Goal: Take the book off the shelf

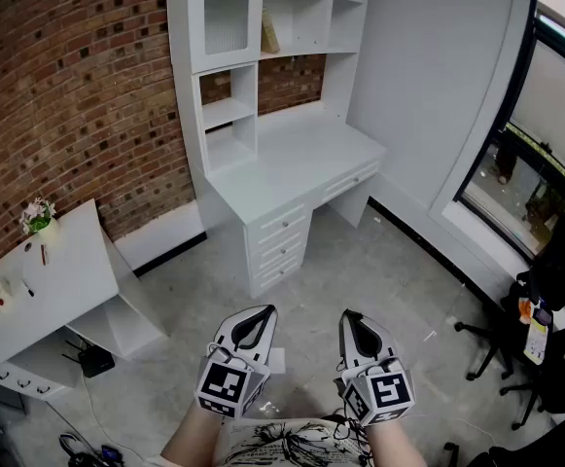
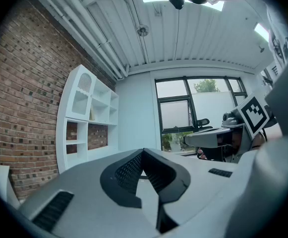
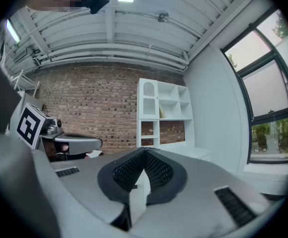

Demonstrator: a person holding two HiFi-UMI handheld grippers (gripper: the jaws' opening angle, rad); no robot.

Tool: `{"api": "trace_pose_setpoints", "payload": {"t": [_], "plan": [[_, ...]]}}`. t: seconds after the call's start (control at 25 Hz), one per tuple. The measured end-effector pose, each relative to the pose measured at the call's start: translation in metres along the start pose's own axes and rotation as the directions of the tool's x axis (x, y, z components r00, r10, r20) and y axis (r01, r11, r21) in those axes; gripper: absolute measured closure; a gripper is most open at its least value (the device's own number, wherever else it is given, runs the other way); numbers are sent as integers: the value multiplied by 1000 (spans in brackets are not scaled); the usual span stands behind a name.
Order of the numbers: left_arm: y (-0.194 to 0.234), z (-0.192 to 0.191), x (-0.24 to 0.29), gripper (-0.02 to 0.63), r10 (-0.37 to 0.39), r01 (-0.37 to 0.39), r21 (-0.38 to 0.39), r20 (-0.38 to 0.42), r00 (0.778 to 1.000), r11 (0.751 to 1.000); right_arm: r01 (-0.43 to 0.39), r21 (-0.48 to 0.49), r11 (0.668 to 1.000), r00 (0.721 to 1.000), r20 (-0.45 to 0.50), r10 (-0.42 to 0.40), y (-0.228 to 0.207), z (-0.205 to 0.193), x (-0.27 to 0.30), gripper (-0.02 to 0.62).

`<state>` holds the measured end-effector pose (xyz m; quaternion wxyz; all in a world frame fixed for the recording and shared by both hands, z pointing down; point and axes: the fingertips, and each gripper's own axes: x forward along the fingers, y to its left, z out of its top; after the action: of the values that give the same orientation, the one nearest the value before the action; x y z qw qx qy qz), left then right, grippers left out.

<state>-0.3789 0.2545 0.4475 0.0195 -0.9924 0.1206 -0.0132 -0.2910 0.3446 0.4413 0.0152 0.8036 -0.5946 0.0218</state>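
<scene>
The left gripper is seen with its jaws brought together, tips touching and nothing held between them. Ahead and to its left, a white shelf unit is set against a brick wall, and a book is stood in an upper compartment. Straight ahead, a dark-framed window is seen.

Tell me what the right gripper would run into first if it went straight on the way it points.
Probably the white shelf unit: it shows just beyond the tips of the right gripper, with nothing seen between. Depth is unclear. The book stands higher up, off that line.
</scene>
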Motion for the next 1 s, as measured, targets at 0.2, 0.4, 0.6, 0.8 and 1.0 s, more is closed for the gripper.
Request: {"api": "trace_pose_setpoints", "payload": {"t": [0.2,0.4,0.6,0.8,1.0], "plan": [[3,-1,0,594,7,-7,6,3,1000,1000,1,0,1000,1000,-2,-1,2,-2,1,591],[3,-2,5,594,-3,3,5,2,1000,1000,2,0,1000,1000,-9,-2,-1,-4,4,589],[3,-3,11,594,-2,2,-21,-1,1000,1000,17,18,1000,1000,-18,-17,-9,-7,7,589],[2,-9,29,594,-9,8,-28,-16,1000,1000,33,19,999,999,-39,-32,-29,-15,17,588],[12,-14,58,594,19,-20,-31,-28,999,999,4,38,999,999,-38,-3,-53,-19,47,588]]}}
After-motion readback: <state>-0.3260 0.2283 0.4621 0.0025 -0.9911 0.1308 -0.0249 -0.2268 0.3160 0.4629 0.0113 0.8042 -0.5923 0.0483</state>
